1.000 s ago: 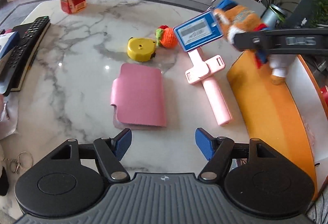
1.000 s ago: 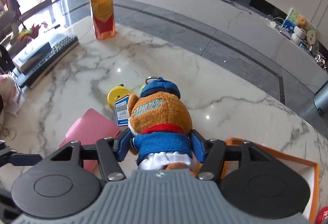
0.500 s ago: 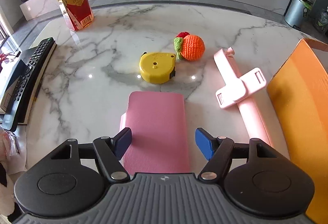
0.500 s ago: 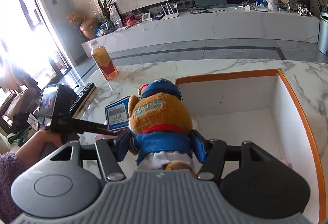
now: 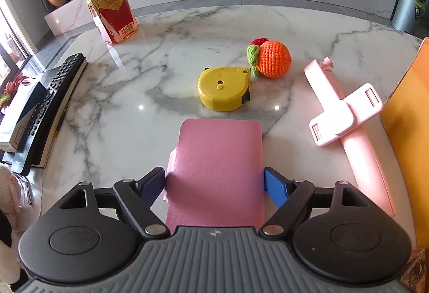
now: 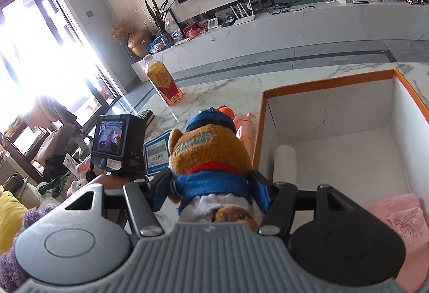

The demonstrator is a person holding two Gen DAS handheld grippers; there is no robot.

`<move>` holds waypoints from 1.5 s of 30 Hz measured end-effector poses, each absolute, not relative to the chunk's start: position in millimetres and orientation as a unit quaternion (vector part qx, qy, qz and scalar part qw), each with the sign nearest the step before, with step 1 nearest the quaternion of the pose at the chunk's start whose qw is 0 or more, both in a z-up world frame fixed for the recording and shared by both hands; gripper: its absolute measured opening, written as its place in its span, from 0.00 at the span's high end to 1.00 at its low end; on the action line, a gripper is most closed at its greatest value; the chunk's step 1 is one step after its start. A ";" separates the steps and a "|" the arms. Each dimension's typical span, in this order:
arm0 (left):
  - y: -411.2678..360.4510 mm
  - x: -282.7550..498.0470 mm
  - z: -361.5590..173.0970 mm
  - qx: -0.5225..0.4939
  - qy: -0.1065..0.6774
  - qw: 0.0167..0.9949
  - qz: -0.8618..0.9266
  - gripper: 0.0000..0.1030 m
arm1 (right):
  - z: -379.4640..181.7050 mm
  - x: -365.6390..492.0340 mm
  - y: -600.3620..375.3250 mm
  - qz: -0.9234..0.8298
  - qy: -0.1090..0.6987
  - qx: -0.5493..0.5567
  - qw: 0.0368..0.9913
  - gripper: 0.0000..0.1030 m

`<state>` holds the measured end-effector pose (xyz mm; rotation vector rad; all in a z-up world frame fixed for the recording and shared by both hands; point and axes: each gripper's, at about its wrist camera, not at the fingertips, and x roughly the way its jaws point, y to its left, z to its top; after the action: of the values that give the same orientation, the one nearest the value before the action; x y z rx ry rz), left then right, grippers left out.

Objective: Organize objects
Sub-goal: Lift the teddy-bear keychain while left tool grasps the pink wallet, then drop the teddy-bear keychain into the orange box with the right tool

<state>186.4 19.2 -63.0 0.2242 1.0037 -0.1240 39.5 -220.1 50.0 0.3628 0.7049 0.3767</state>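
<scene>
My left gripper [image 5: 214, 183] is open, its blue fingers on either side of a pink wallet [image 5: 217, 159] lying on the marble table [image 5: 150, 78]. Beyond it are a yellow tape measure [image 5: 224, 92], a crocheted orange [image 5: 270, 58] and a pink phone holder [image 5: 346, 121]. My right gripper [image 6: 211, 191] is shut on a plush bear [image 6: 209, 156] in a blue cap and jacket, with a blue price tag [image 6: 156, 156], held beside the left wall of an orange-rimmed white box [image 6: 335, 132]. The box holds a white cylinder [image 6: 286, 161] and a pink cloth [image 6: 402, 226].
A bottle of amber drink [image 5: 108, 1] stands at the table's far left. Remotes on a book [image 5: 45, 111] lie at the left edge. The orange box side [image 5: 407, 132] stands at the right. The left gripper's camera [image 6: 115, 143] sits left of the bear.
My left gripper has moved forward over the pink wallet, its fingers now straddling it. My right gripper has carried the bear from above the table to beside the box.
</scene>
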 end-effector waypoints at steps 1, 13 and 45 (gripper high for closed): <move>17.5 184.9 -62.7 0.115 0.478 0.869 -0.061 0.11 | 48.2 39.4 -224.0 0.188 0.343 0.190 0.900 0.37; 10.3 169.7 -61.2 0.128 0.472 0.871 -0.040 0.14 | 42.3 44.7 -212.6 0.189 0.354 0.160 0.902 0.39; 29.9 37.0 50.6 0.013 0.394 0.914 -0.099 0.16 | 80.1 13.2 -204.7 0.130 0.298 0.114 0.939 0.44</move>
<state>37.0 29.9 50.6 0.0258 0.8113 -0.2034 13.2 -204.7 80.1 0.2320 0.6080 0.2660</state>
